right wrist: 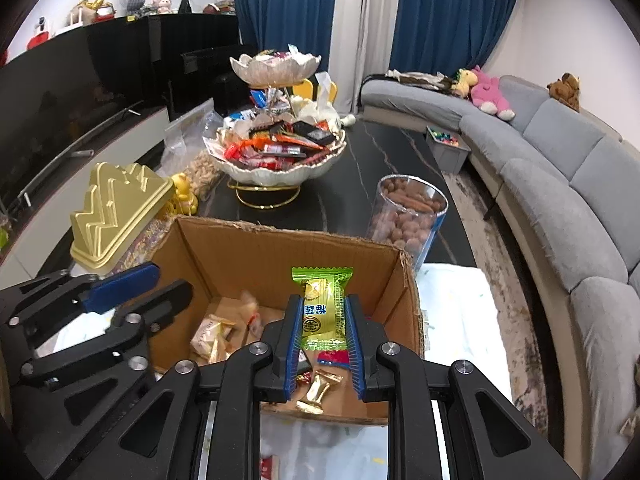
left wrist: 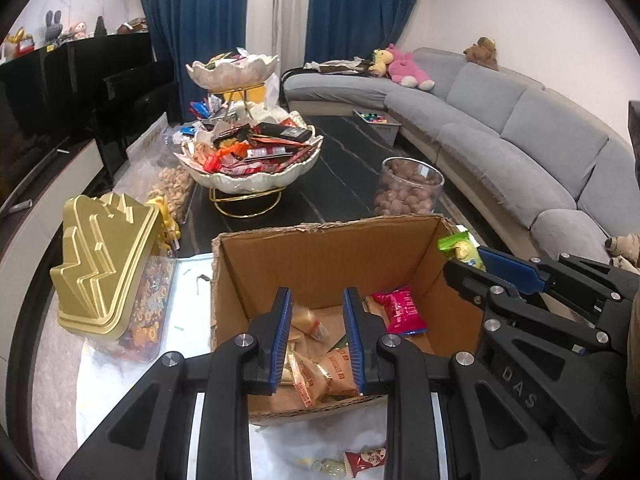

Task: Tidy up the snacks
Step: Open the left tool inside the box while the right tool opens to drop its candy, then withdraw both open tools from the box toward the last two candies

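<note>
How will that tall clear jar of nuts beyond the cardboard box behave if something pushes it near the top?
The jar stands tall and narrow, so a high push would probably tip it. It has no lid in view, so nuts could spill. Being nearly full, it is likely heavy, and a low push may slide it across the smooth dark table.

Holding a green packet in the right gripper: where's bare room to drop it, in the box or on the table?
Bare cardboard box floor runs along its far wall, behind the beige packets and pink packet. Dark tabletop lies clear between tiered snack bowl and nut jar. The near box floor is crowded.
</note>
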